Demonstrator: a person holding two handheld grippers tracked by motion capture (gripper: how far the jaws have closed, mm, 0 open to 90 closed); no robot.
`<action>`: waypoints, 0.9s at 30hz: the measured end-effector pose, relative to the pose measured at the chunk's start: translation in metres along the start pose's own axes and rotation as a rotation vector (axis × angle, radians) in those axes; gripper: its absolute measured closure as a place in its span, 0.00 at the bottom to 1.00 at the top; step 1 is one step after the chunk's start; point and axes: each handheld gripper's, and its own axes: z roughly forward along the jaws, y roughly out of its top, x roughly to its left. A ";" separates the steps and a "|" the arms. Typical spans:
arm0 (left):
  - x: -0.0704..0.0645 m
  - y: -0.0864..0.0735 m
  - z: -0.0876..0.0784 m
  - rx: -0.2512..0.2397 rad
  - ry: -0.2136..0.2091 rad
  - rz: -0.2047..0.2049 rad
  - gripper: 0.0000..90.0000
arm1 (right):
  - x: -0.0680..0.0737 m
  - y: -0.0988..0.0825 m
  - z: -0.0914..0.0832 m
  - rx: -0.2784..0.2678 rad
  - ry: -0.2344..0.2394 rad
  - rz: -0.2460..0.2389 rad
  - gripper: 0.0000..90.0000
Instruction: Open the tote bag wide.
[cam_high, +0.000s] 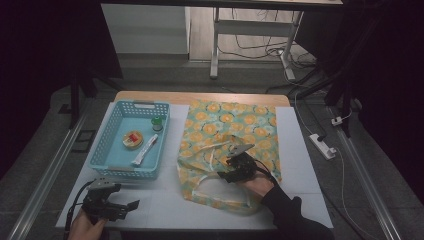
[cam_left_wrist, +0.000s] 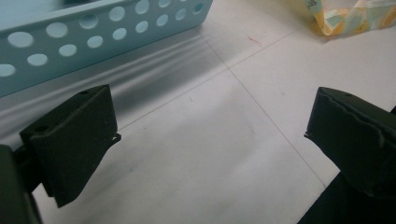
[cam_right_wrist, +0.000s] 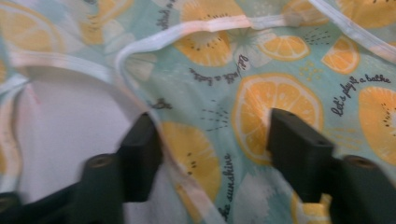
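Note:
A cloth tote bag printed with orange slices lies flat on the white table, its mouth and white strap handles toward the near edge. My right gripper rests low on the bag near its mouth. In the right gripper view its jaws stand about half apart on either side of the bag's hem, with fabric lying between the pads and not pinched. A white strap curves just beyond them. My left gripper sits at the table's near left corner. It is open, with bare table between its jaws.
A light blue perforated basket stands left of the bag and holds a round tin with a red top, a small green bottle and a white tube. Its wall is just ahead of my left gripper. A power strip lies on the floor at the right.

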 end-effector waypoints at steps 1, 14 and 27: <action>0.000 0.000 0.000 -0.001 0.000 0.000 0.02 | 0.000 0.000 0.000 -0.003 0.008 0.004 0.53; 0.000 0.000 0.000 -0.001 0.000 0.002 0.02 | -0.003 0.006 -0.012 -0.030 0.067 0.033 0.69; -0.001 0.000 0.000 0.002 0.000 0.005 0.02 | -0.010 0.008 -0.013 -0.036 0.012 0.064 0.61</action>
